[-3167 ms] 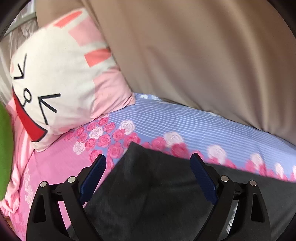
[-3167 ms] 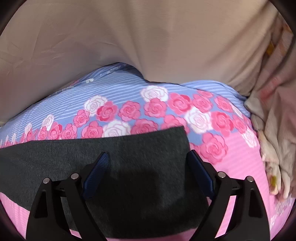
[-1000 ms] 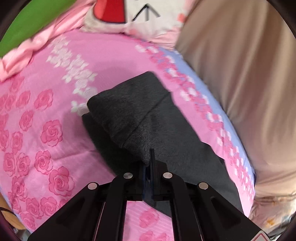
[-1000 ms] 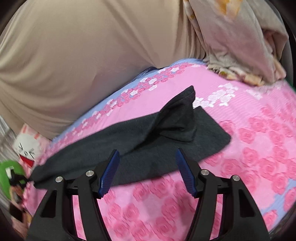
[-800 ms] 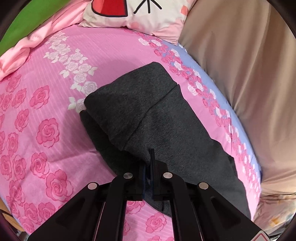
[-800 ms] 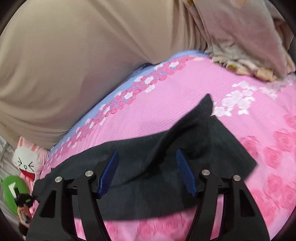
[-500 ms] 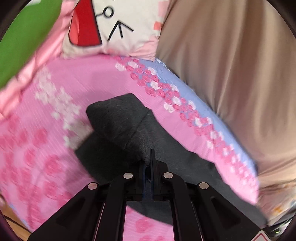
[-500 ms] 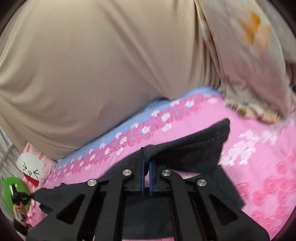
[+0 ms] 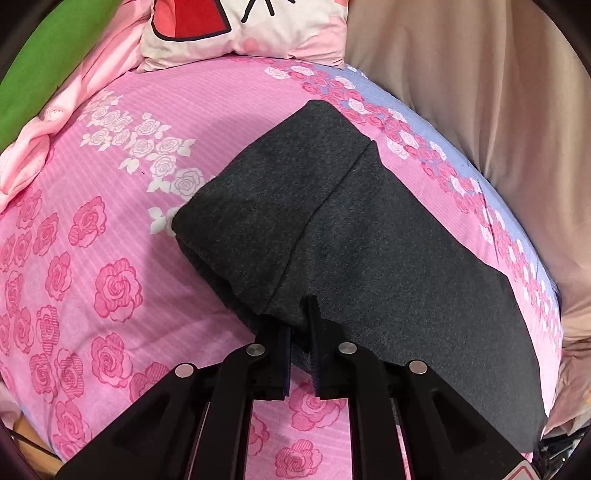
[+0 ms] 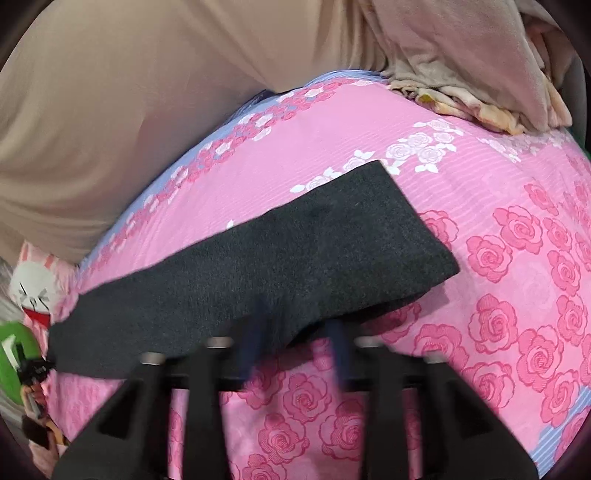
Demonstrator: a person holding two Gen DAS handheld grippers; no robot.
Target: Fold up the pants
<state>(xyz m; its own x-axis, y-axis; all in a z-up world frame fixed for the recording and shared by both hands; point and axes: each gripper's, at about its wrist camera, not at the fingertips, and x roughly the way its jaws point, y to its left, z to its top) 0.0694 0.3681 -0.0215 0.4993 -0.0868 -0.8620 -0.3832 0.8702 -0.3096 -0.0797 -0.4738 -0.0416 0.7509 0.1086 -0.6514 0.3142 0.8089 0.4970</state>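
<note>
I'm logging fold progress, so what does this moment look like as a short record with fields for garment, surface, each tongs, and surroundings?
garment: dark grey pants, folded lengthwise into a long band, lying flat
surface: pink rose-print bedsheet
left tongs: jaws opening, a narrow gap, the pants' near edge between them
right tongs: jaws opening wide, blurred, at the pants' near edge, pads not pressing
surroundings: cartoon-face pillow at one end, crumpled blanket at the other, beige cloth behind
</note>
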